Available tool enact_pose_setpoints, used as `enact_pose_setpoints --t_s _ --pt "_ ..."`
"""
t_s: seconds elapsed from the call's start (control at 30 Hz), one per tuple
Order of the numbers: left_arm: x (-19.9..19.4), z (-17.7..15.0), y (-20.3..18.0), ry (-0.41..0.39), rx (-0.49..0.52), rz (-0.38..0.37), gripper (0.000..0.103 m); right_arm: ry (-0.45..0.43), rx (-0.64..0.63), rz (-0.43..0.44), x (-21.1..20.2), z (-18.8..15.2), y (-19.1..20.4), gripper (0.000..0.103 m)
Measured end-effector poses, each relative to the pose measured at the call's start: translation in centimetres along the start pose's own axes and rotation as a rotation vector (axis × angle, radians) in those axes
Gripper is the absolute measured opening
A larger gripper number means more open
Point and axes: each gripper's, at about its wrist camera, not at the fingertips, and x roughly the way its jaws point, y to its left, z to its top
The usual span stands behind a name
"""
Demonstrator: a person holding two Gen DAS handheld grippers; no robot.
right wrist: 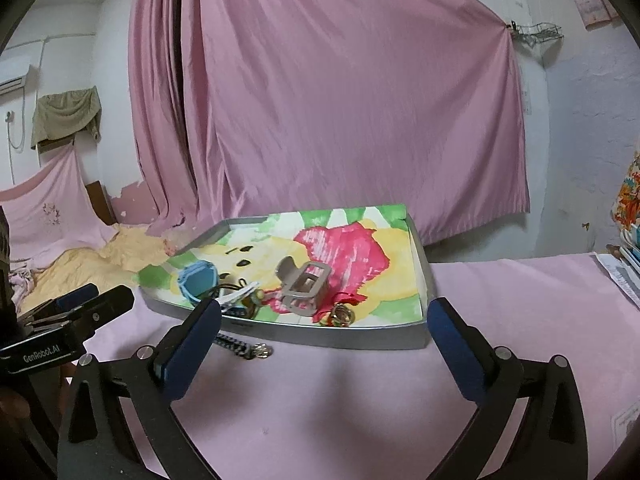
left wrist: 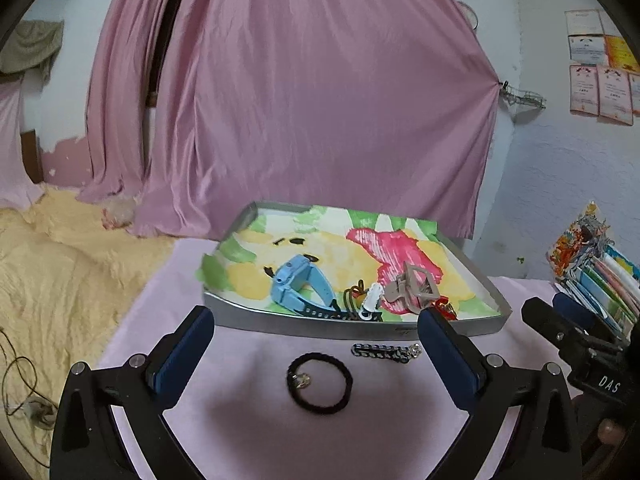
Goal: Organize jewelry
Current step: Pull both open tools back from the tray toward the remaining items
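A: What are my two grippers doing?

B: My left gripper [left wrist: 316, 322] is spread wide with nothing in it, above the pink desk [left wrist: 240, 420]. My right gripper [right wrist: 324, 316] is equally wide and empty, facing the silver tray [right wrist: 360, 338].

A: Where's the jewelry?

B: In the left wrist view, the black hair tie [left wrist: 320, 383] lies on the desk at 6 o'clock of the tray's front wall, between my fingers. A beaded chain bracelet [left wrist: 384, 352] sits just beyond it, near the tray wall. Inside the tray, the blue watch [left wrist: 298, 284] is at 9 o'clock, the grey claw clip [left wrist: 408, 288] at 3 o'clock, small clips between them.
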Motion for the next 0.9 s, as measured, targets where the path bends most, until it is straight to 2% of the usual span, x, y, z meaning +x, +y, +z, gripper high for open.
enact_pose_setpoints --t_s 0.37,0.9 --pt "-3.6 -1.0 1.6 -0.057 0.034 0.037 0.102 -0.027 -0.01 0.013 -2.4 -1.3 1.5 0.101" --pt "-3.7 -2.0 3.8 -0.014 0.013 0.058 0.102 0.053 -0.066 0.027 -1.9 -2.0 3.5 0.101"
